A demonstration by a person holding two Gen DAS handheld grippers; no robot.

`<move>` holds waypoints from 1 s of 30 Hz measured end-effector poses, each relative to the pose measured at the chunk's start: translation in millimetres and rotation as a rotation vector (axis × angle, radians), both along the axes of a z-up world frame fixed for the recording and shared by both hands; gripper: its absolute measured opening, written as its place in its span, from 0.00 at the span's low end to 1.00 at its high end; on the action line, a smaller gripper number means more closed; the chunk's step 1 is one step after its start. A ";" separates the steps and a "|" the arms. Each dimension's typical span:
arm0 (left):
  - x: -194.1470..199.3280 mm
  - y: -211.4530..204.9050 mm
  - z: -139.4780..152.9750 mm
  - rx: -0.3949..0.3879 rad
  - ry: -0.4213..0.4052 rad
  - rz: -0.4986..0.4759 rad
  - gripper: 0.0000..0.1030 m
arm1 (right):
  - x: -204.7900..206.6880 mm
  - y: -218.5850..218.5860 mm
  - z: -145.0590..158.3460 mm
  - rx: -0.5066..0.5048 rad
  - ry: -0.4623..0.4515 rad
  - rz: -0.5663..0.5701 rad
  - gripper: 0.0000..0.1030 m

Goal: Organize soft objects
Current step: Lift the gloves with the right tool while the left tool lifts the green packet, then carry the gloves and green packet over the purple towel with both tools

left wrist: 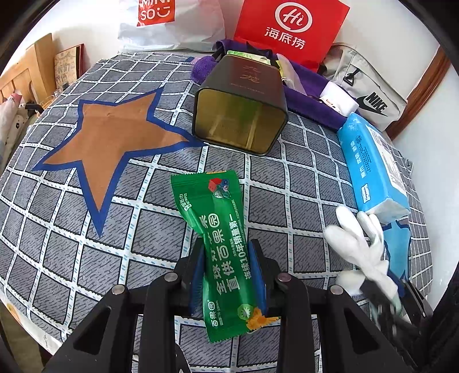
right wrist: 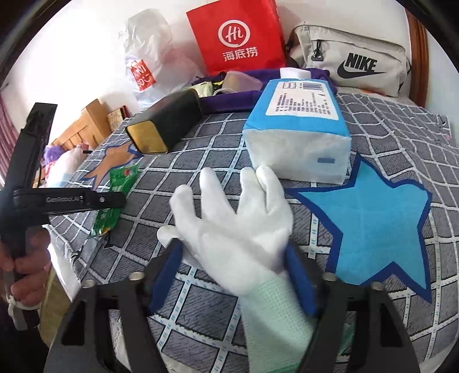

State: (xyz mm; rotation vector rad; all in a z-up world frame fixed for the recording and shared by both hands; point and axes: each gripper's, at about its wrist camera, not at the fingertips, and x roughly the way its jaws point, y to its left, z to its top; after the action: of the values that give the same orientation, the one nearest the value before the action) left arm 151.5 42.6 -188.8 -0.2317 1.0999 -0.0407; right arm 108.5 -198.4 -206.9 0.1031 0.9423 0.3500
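Observation:
A green wet-wipe packet (left wrist: 221, 229) hangs lengthwise between the blue pads of my left gripper (left wrist: 228, 271), which is shut on its lower half. It is just above the grey checked bedsheet (left wrist: 86, 258). In the right wrist view the same packet (right wrist: 114, 198) shows at the left under the left gripper (right wrist: 119, 198). A white glove (right wrist: 238, 223) with a pale green cuff lies palm-flat between the blue pads of my right gripper (right wrist: 233, 275), and both pads press its sides. The glove (left wrist: 361, 244) also shows blurred at the right of the left wrist view.
A blue tissue pack (right wrist: 298, 126) lies just beyond the glove. A black tin (left wrist: 241, 114) lies on its side, open end towards me. Behind it are a purple towel (left wrist: 309, 103), a red paper bag (left wrist: 289, 28), a white plastic bag (left wrist: 172, 23) and a grey Nike bag (right wrist: 352, 66). A hand (right wrist: 25, 264) grips the left handle.

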 end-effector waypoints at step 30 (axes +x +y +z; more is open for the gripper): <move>10.7 18.7 80.5 -0.102 -0.112 -0.010 0.28 | 8.4 1.8 122.7 -0.043 -0.180 0.033 0.16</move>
State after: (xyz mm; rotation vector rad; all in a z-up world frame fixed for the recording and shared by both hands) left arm 162.2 61.3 -108.3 -0.3120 0.9883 -0.1180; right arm 116.9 -196.6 -84.2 0.0166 0.7734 0.3634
